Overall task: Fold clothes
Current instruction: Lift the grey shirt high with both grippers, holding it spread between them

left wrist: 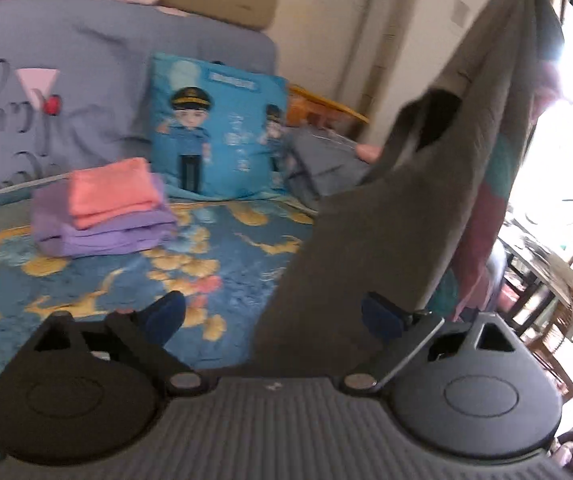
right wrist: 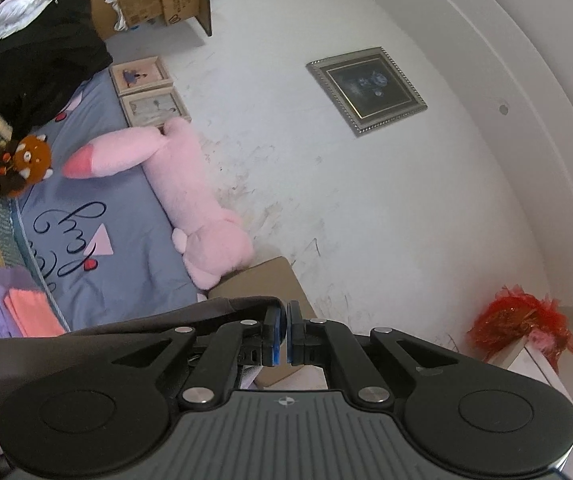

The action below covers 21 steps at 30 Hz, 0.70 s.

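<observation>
On the bed (left wrist: 98, 280), near its back edge, a folded stack (left wrist: 102, 212) is seen. The left gripper (left wrist: 274, 316) is spread wide, and the gray cloth (left wrist: 366, 248) hangs between its fingers, unpinched. The cloth's top is pinched high by the right gripper (right wrist: 284, 336), pressed together.

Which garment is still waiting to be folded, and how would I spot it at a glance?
Start at the bed with the blue patterned cover. A folded pile sits on it, a coral piece on a purple one. The unfolded item is the grey-brown garment hanging in the air to the right of that pile, the only cloth off the bed, with a dark opening near its top.
</observation>
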{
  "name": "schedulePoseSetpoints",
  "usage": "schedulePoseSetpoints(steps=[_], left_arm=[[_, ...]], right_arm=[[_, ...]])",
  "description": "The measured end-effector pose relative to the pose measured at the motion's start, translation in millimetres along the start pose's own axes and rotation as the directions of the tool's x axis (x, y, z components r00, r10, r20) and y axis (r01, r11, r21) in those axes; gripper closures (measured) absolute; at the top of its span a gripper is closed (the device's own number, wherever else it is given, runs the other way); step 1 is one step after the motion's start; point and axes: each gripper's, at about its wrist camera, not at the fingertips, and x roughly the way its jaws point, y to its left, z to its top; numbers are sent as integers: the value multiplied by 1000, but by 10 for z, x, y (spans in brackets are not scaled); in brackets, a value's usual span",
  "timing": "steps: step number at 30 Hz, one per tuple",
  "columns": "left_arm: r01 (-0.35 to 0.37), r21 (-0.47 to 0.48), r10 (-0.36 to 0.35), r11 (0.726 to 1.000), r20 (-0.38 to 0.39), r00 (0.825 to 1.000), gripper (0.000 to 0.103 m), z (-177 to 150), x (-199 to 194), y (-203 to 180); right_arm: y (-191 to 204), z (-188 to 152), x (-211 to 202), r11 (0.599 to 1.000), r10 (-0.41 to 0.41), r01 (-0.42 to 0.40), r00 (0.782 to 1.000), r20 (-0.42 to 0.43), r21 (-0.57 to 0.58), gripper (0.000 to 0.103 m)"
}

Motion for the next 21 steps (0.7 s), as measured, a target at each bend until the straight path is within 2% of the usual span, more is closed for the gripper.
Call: schedulePoseSetpoints(steps=[2,4,8,10,12,17,21], left_arm=[[34,13,-34,999,7,999,6,-41,141,8],[102,8,-102,995,5,995,6,-87,289,102],[251,30,-251,967,-17,968,6,-165,621,272],[311,64,-309,948,-42,950,6,-166,800,343],[378,79,-373,922,-76,925,7,-170,954,396],[476,60,-468,878,-108,877,7,-134,1286,541],[562,25,-553,826,-147,820,7,-68,1545,595]], right_arm=[[3,-8,-28,1000,3,-3,1000,-4,-5,102],[8,-5,-55,1000,6,-6,1000,-4,-13,102],[44,16,-105,999,3,-3,1000,2,-43,102],[57,33,-120,998,9,-8,1000,5,-57,102],[76,49,-135,997,16,-16,1000,4,-69,102],[98,56,-160,996,29,-30,1000,-8,-87,102],[88,48,-159,995,35,-36,999,-18,-89,102]])
